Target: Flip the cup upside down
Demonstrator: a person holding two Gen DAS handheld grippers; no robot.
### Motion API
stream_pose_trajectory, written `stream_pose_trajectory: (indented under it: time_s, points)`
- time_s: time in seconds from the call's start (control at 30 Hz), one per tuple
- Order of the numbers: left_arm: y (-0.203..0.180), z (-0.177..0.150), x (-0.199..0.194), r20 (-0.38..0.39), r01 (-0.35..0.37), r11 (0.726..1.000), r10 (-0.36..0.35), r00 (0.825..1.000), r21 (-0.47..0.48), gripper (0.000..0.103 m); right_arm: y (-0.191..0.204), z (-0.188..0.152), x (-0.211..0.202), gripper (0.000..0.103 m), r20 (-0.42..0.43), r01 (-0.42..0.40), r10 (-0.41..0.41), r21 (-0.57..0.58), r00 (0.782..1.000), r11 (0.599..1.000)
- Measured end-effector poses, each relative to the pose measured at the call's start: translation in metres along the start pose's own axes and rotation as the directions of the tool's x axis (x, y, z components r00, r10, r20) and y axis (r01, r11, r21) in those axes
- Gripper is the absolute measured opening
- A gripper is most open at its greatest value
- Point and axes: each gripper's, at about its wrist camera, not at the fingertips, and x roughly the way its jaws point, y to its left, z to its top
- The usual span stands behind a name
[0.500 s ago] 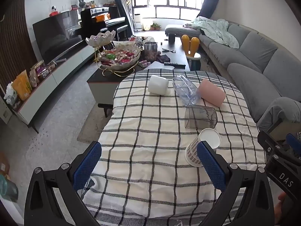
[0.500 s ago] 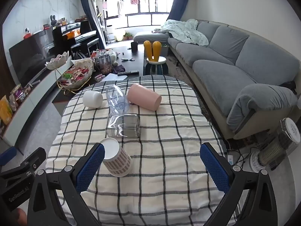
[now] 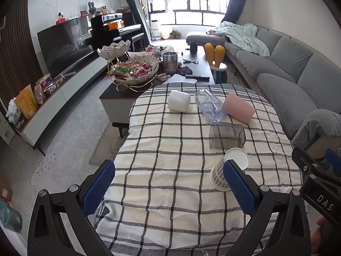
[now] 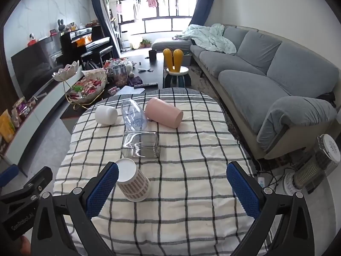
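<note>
Cups, five of them, sit on a table [image 4: 191, 202] covered in a checked cloth, in a loose cluster toward its far half. The paper cup [image 4: 133, 182] with the checked pattern is nearest the cameras: it stands mouth down on its wide rim, leaning a little, with its white base up and its long axis close to vertical. In the left wrist view the same paper cup [image 3: 229, 173] shows partly behind the inner blue pad of the left gripper.

Just beyond it lies a clear square cup [image 4: 140, 145] on its side, long axis running across the table, its open mouth toward the left of the right wrist view. Farther back, three more lie on their sides: a white cup [image 4: 106, 115] at the left, a clear bluish cup [image 4: 133, 117] in the middle with its long axis pointing away from the cameras, and a pink cup [image 4: 164, 115] at the right with its axis slanting down to the right. The bluish and pink cups touch or nearly touch.

Both grippers hang over the near edge. The left gripper [image 3: 168, 186] has its jaws wide apart and holds nothing. The right gripper [image 4: 172, 188] likewise has its jaws spread wide, empty, with its left pad just beside the paper cup.
</note>
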Motion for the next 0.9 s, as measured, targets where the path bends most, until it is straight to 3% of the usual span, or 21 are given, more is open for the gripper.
stream_pose_trajectory:
  time_s: [0.9]
  points:
    - [-0.0036, -0.0010, -0.0028, -0.004, 0.012, 1.000, -0.012, 1.000, -0.001, 0.103, -0.0031, -0.0021, -0.0093, 0.102, 0.013, -0.006, 0.006, 0.007, 1.000, 1.000]
